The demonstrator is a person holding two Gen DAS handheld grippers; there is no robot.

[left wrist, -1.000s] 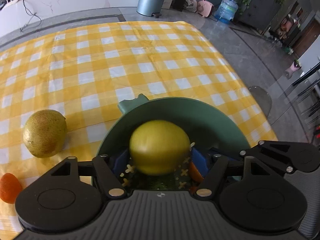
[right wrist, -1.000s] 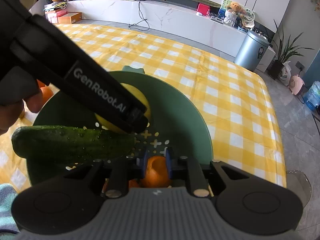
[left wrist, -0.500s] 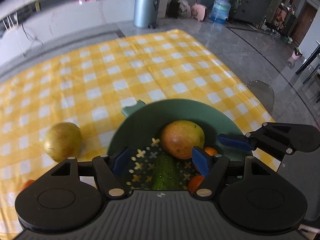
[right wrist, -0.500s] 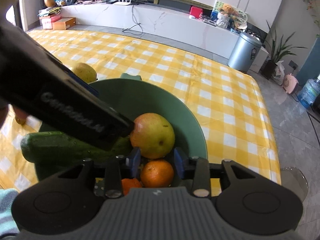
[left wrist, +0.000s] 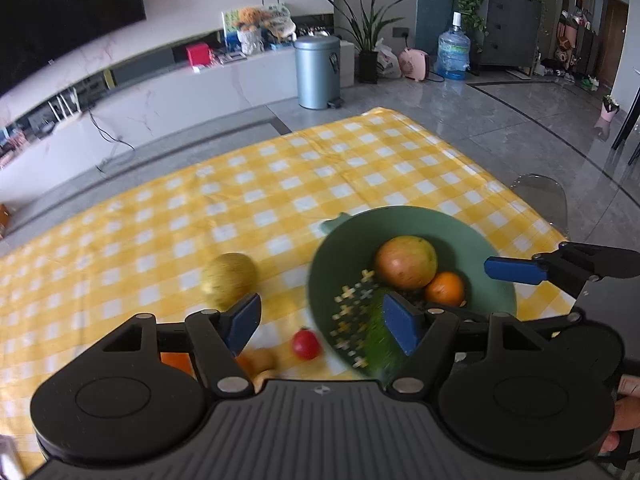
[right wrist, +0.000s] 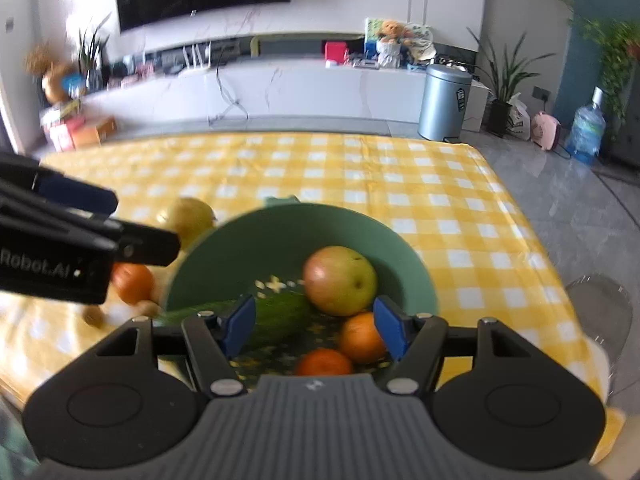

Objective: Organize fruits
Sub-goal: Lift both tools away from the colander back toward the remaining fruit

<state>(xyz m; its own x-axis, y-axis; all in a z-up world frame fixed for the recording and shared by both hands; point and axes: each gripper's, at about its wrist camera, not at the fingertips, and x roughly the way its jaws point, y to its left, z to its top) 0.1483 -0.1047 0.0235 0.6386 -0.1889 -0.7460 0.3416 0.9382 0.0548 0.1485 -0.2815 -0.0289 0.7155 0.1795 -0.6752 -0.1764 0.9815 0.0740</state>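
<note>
Bowl: one green bowl point(right wrist: 384, 240) stands on the yellow-checked table point(left wrist: 280, 184), near its right edge.
In the bowl: one red-green mango point(right wrist: 339, 280), two oranges point(right wrist: 362, 342) and one cucumber point(right wrist: 276, 312), which lies left of the mango.
On the table: one yellowish pear point(left wrist: 228, 280) left of the bowl, one small red tomato point(left wrist: 306, 344) just beside the bowl's rim, and blurred orange and tan pieces nearer the camera, count uncertain.
Left gripper point(left wrist: 320, 322): jaws spread wide, empty, above the table beside the bowl.
Right gripper point(right wrist: 316, 326): jaws wide apart, empty, over the bowl's near side.
Writing: "Robot.AI" reads on the left gripper's side in the right wrist view.
Views: only the right wrist view shows both oranges; only the left shows the tomato.
</note>
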